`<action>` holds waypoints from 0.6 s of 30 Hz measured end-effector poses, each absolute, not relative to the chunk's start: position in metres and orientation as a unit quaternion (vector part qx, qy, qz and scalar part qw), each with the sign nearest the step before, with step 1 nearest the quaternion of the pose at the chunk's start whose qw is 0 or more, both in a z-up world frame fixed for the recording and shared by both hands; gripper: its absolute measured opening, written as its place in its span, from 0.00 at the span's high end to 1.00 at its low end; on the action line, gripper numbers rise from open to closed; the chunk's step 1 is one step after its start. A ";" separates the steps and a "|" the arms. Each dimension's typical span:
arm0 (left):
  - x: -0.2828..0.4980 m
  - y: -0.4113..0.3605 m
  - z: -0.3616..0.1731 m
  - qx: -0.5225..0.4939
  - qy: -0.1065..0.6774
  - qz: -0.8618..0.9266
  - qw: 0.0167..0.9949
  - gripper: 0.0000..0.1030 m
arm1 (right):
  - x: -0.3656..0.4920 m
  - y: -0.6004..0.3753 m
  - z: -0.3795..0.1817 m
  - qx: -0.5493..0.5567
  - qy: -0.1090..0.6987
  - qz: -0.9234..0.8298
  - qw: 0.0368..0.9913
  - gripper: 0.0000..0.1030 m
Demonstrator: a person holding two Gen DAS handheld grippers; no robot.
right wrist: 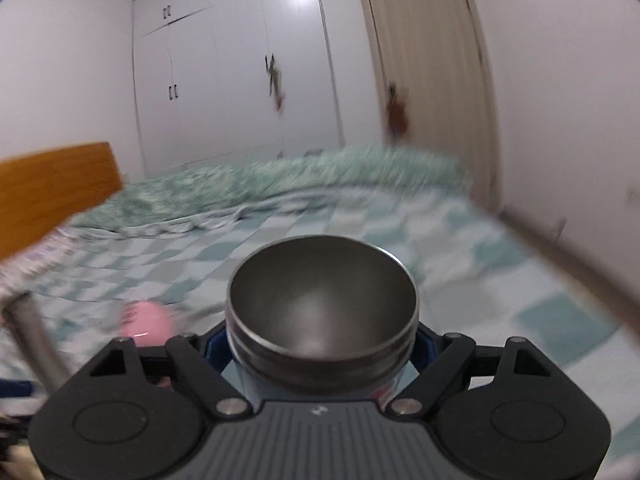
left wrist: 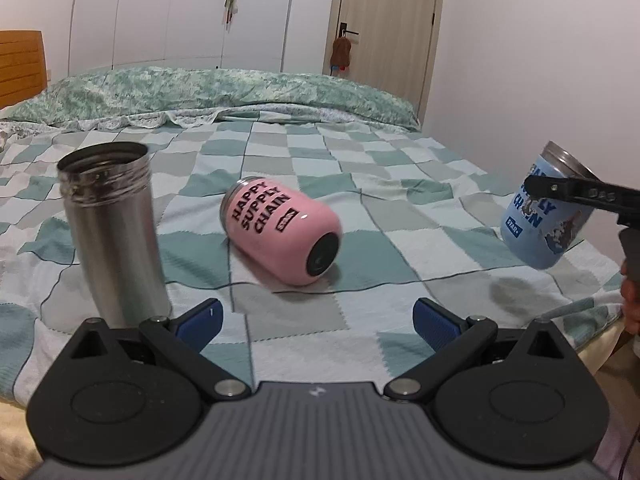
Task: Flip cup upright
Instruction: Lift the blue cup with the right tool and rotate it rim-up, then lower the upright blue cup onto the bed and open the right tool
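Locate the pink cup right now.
Left wrist view, center: the pink cup lies on its side on the checkered bedspread, between the upright steel tumbler and the blue cup.

From my left gripper (left wrist: 316, 320) I've got the steel tumbler (left wrist: 114, 232) standing upright on the bedspread (left wrist: 380, 184) just ahead to the left, and the pink cup (left wrist: 282, 230) lying on its side in the middle, base toward me. Far right, my right gripper (right wrist: 322, 354) holds the blue cup (left wrist: 548, 212) tilted, clear above the bedspread. The folded quilt (left wrist: 224, 92) runs across behind them all, with the wardrobe (left wrist: 180, 12) and door (left wrist: 384, 20) beyond it.
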State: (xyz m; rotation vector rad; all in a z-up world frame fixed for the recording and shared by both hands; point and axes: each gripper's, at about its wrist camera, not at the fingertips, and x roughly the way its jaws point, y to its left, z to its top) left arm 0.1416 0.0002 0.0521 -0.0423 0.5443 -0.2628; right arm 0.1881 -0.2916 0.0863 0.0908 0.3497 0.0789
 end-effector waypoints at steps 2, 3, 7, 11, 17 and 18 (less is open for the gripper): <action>0.141 -0.006 0.052 -0.023 0.265 -0.128 0.955 0.00 | 0.193 -0.293 0.086 0.010 0.162 0.020 0.986 0.19; 0.141 -0.009 0.052 -0.023 0.265 -0.127 0.955 0.00 | 0.196 -0.294 0.084 -0.005 0.159 0.012 0.987 0.19; 0.140 -0.017 0.049 -0.024 0.267 -0.122 0.956 0.00 | 0.206 -0.302 0.059 -0.013 0.183 -0.002 0.983 0.19; 0.141 -0.021 0.047 -0.023 0.270 -0.114 0.956 0.00 | 0.211 -0.307 0.021 0.006 0.212 0.008 0.977 0.19; 0.135 -0.020 0.050 -0.027 0.263 -0.104 0.959 0.00 | 0.212 -0.310 0.020 0.011 0.210 0.012 0.978 0.19; 0.132 -0.019 0.051 -0.030 0.259 -0.104 0.960 0.00 | 0.210 -0.309 0.019 0.013 0.211 0.014 0.977 0.19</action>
